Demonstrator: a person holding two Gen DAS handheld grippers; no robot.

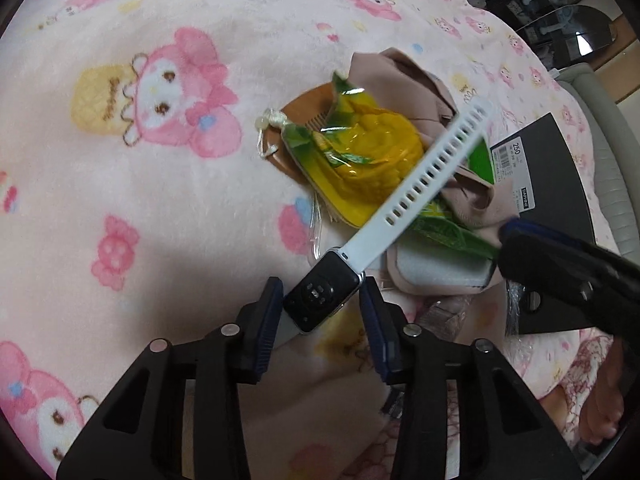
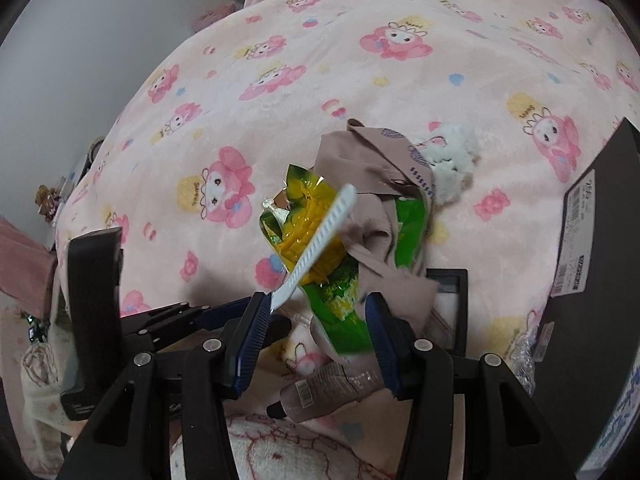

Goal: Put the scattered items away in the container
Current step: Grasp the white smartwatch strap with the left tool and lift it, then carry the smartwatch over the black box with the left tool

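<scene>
on the pink blanket (image 1: 140, 208), heaped items lying well left of the black box (image 1: 548, 200). smaller, sitting between the left gripper (image 1: 322, 308) pads: the smartwatch (image 1: 320, 298), case filling the gap, left pad touching, right pad seeming a sliver off, so cannot tell if truly gripped. white strap running away up-right over the yellow packet (image 1: 360, 148). right gripper (image 2: 316, 320) hovering half open over the green packet (image 2: 344, 312), holding nothing, nearer the box.
</scene>
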